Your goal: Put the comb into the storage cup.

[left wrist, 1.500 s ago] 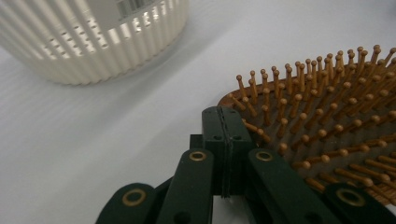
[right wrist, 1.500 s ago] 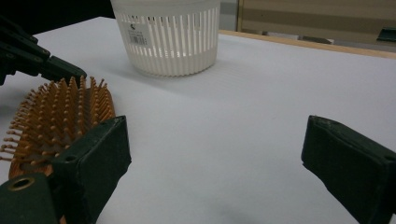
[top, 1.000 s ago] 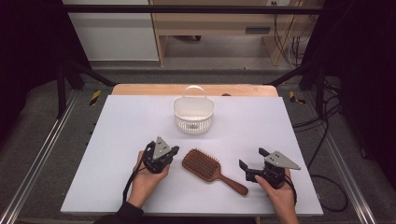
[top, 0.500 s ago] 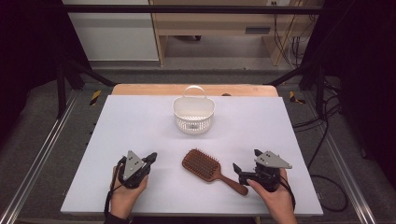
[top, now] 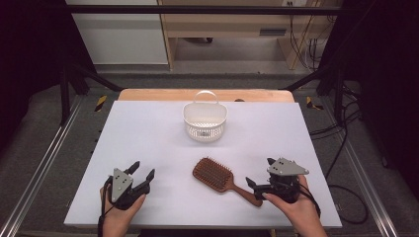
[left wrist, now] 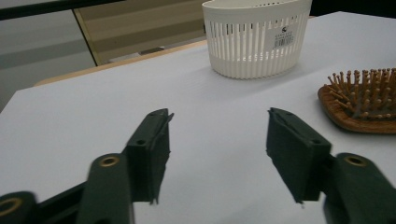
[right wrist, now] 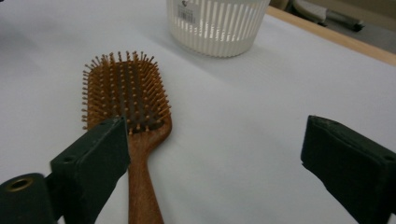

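the hairbrush (top: 217,176) lies bristles up on the table (top: 148,133), at six o'clock from the basket (top: 205,121), not yet lifted. the right gripper (top: 261,174) gapes beside its handle; the left gripper (top: 143,169), jaws just opened with nothing between them, waits at nine o'clock.

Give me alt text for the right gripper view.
A wooden paddle hairbrush lies bristles up on a white table, its handle beside one jaw of the open right gripper. A white slotted plastic basket stands beyond it.

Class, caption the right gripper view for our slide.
Open right gripper above a wooden hairbrush, white basket behind.
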